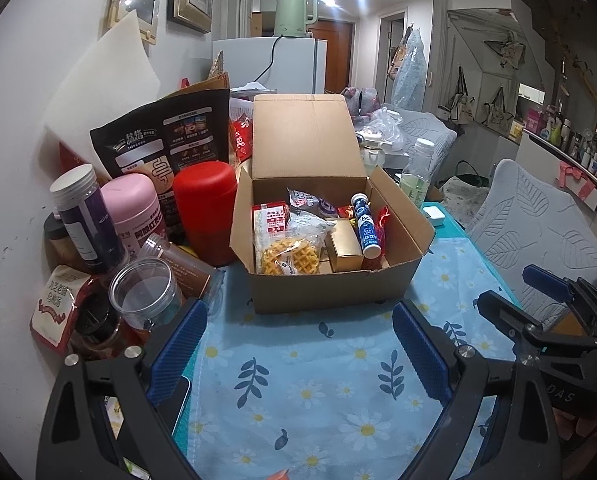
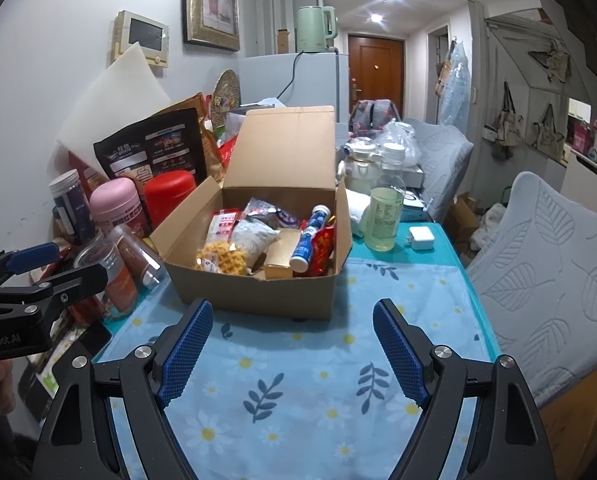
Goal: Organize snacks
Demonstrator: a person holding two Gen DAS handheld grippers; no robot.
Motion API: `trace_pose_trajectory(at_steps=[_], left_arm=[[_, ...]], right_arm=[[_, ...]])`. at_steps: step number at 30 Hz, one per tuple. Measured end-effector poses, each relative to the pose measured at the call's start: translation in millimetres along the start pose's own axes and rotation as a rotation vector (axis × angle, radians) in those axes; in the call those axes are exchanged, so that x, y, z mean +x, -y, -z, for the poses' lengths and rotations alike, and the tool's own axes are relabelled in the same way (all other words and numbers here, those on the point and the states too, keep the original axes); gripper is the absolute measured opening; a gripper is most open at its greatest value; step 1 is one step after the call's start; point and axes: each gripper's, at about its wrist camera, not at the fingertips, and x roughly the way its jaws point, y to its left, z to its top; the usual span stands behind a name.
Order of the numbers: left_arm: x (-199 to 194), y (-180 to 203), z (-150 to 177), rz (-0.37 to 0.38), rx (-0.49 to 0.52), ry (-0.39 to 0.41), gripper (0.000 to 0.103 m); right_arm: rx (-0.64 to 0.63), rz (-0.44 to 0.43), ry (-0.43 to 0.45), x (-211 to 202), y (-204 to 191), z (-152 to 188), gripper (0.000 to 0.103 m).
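Note:
An open cardboard box [image 1: 330,286] [image 2: 258,292] stands on the blue flowered tablecloth [image 1: 306,380] with its lid up. Inside lie a waffle pack [image 1: 288,258] [image 2: 220,262], a blue-and-white tube [image 1: 365,226] [image 2: 310,240], a gold carton [image 1: 342,246] [image 2: 284,256], red packets and grey wrapped snacks. My left gripper [image 1: 298,344] is open and empty, just in front of the box; it also shows in the right wrist view [image 2: 54,266]. My right gripper [image 2: 292,344] is open and empty, in front of the box, and shows in the left wrist view [image 1: 526,292].
Left of the box stand a red canister [image 1: 208,212], a pink canister [image 1: 134,212], a purple jar [image 1: 84,220], a clear jar [image 1: 146,292] and a black oat bag [image 1: 162,140]. A bottle of pale liquid [image 2: 386,204] and a white charger [image 2: 420,238] stand to the right. A grey chair [image 2: 546,264] flanks the table.

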Motion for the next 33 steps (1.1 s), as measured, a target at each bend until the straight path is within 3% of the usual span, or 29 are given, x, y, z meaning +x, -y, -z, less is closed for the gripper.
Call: trace_pose_trajectory(at_steps=[33], left_arm=[[6.8, -3.3, 4.3, 0.004, 0.0, -0.038, 0.096]], right_arm=[[-0.007, 0.012, -0.013, 6.5, -1.8, 3.4, 0.083]])
